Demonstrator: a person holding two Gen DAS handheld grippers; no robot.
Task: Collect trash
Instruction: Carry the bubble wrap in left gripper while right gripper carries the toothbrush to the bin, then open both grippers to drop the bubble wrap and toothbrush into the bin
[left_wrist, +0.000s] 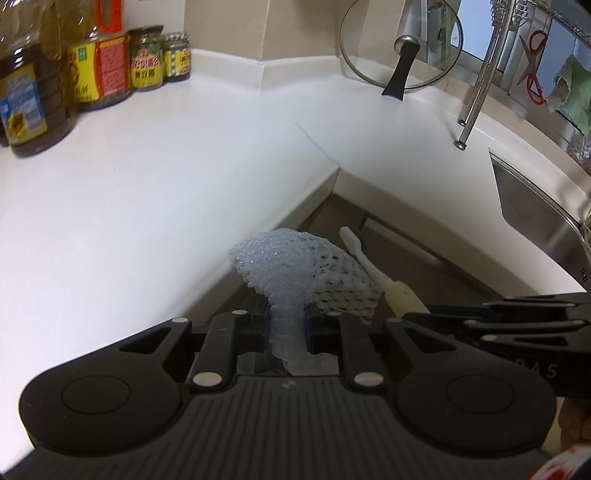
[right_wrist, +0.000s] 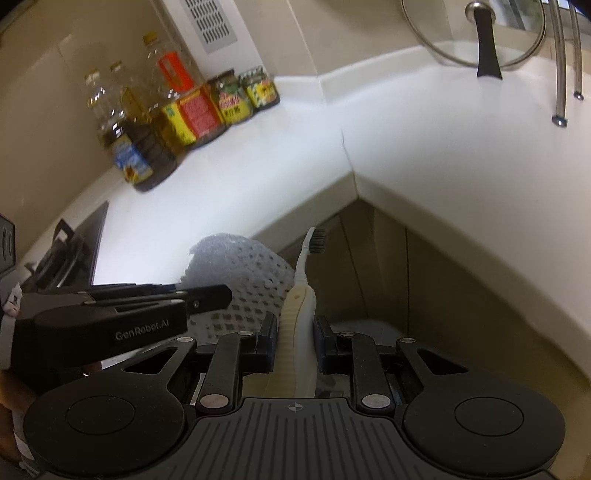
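My left gripper (left_wrist: 288, 325) is shut on a white foam fruit net (left_wrist: 295, 269), which sticks out ahead of the fingers, off the edge of the white counter (left_wrist: 147, 177). My right gripper (right_wrist: 295, 336) is shut on the handle of a white and cream toothbrush (right_wrist: 301, 295), whose dark bristles point up and away. The two grippers hang side by side in front of the counter's inner corner. The toothbrush (left_wrist: 365, 266) shows to the right of the net in the left wrist view, and the net (right_wrist: 243, 273) shows behind the left gripper's body in the right wrist view.
Oil bottles (left_wrist: 29, 99) and sauce jars (left_wrist: 146, 59) stand at the counter's back left. A glass pot lid (left_wrist: 400, 44) leans on the back wall. A steel rack's legs (left_wrist: 476, 96) and a sink (left_wrist: 535, 214) lie to the right. Cabinet fronts (right_wrist: 369, 266) sit below the counter corner.
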